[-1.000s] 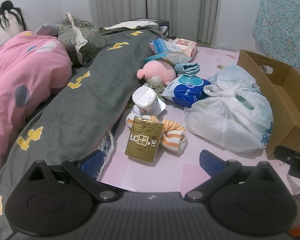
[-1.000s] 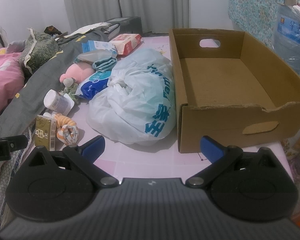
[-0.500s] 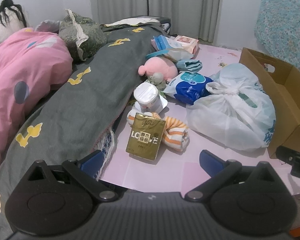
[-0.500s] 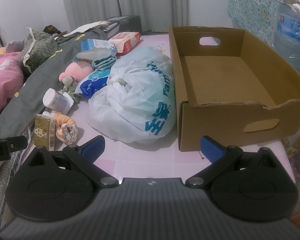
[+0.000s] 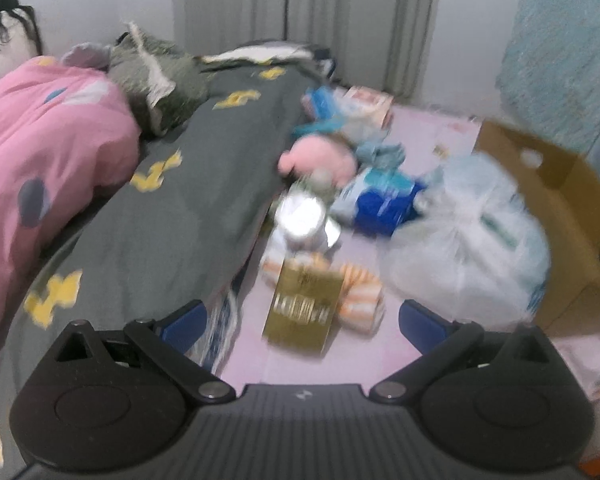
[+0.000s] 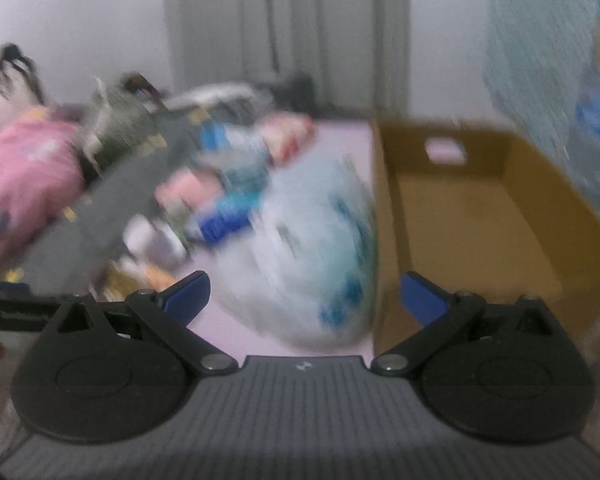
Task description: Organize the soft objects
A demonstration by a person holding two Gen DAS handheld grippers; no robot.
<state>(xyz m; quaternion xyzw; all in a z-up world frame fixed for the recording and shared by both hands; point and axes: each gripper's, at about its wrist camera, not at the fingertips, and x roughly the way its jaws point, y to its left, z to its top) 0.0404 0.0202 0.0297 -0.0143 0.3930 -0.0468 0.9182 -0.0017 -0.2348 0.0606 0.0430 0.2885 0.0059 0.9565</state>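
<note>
Both views are blurred by motion. On the pink floor lie a gold packet (image 5: pixel 304 308), an orange-striped rolled cloth (image 5: pixel 360 292), a white tub (image 5: pixel 302 216), a pink plush toy (image 5: pixel 320 158) and a blue-white soft pack (image 5: pixel 384 196). A tied white plastic bag (image 5: pixel 460 240) (image 6: pixel 316 248) rests against an empty cardboard box (image 6: pixel 472 216) (image 5: pixel 572 208). My left gripper (image 5: pixel 304 326) is open just short of the gold packet, holding nothing. My right gripper (image 6: pixel 304 294) is open in front of the white bag and the box's near-left corner.
A bed with a grey yellow-patterned cover (image 5: pixel 160 200) and a pink quilt (image 5: pixel 40 140) runs along the left. More packets (image 5: pixel 352 108) lie further back by the grey curtains (image 5: pixel 320 20). A teal patterned cloth (image 6: pixel 540 40) hangs on the right.
Both grippers have moved forward, so the gold packet and the white bag look nearer and the frames are smeared. The fingers stay spread and hold nothing.
</note>
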